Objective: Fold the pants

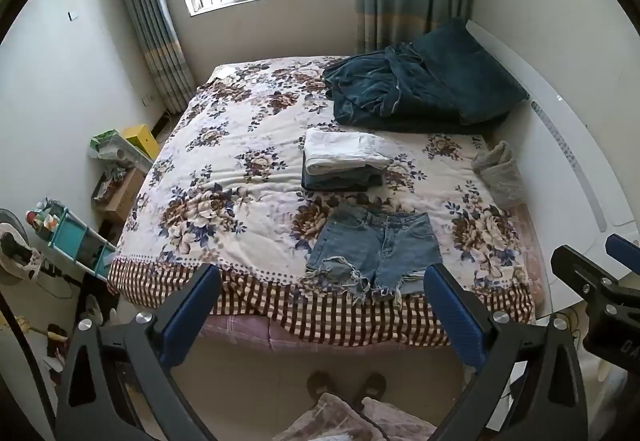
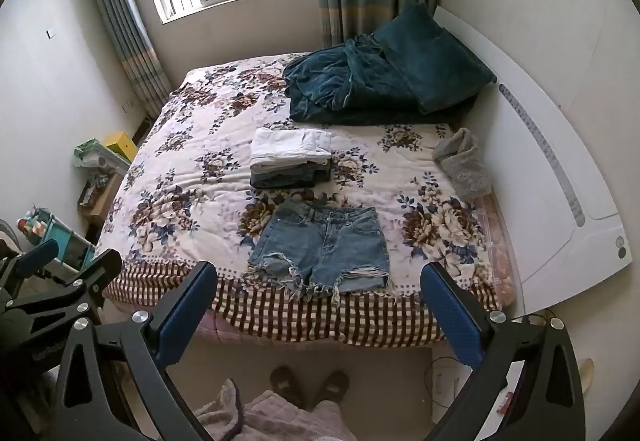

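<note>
Frayed blue denim shorts [image 1: 376,249] lie flat near the front edge of the floral bed [image 1: 224,177], waistband away from me; they also show in the right wrist view [image 2: 324,245]. Behind them sits a stack of folded clothes [image 1: 342,161] with a white piece on top, also in the right wrist view [image 2: 290,157]. My left gripper [image 1: 320,281] is open and empty, held above the bed's front edge, short of the shorts. My right gripper [image 2: 318,277] is open and empty, at about the same distance. Each gripper shows at the other view's edge.
A dark teal blanket and pillow [image 1: 420,89] lie at the head of the bed. A grey fuzzy item [image 1: 498,169] lies by the white headboard [image 1: 568,161]. Cluttered shelves and boxes [image 1: 80,237] stand on the left. My slippered feet [image 1: 346,387] are on the floor below.
</note>
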`<state>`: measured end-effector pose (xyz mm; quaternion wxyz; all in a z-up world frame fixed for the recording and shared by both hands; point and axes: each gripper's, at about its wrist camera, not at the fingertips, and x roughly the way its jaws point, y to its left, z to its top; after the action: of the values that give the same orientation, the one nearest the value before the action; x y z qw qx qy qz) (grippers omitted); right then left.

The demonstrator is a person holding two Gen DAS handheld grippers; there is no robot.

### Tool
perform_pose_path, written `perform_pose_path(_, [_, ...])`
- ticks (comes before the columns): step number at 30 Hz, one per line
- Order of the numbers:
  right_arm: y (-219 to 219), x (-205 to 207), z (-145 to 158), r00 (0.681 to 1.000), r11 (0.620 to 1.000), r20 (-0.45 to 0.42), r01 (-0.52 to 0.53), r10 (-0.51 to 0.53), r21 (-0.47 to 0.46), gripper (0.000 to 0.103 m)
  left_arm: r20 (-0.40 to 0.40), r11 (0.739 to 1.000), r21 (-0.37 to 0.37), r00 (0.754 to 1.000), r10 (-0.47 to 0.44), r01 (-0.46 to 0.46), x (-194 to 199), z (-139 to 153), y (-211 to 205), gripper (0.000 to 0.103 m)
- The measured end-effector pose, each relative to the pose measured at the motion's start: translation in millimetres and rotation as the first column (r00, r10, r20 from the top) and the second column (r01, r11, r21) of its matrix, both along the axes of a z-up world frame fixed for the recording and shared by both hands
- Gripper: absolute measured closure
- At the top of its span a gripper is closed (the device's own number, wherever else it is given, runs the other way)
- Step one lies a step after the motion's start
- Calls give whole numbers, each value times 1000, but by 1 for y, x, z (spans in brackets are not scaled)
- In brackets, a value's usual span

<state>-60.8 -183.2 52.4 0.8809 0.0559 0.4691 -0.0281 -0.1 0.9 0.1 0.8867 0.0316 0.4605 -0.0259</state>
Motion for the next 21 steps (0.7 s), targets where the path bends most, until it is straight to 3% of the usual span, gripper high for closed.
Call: perform_pose_path(21, [2,0,7,1000,1000,9,1,-1,-19,0,32,1000,3,999,6,-7,-7,12,3,0])
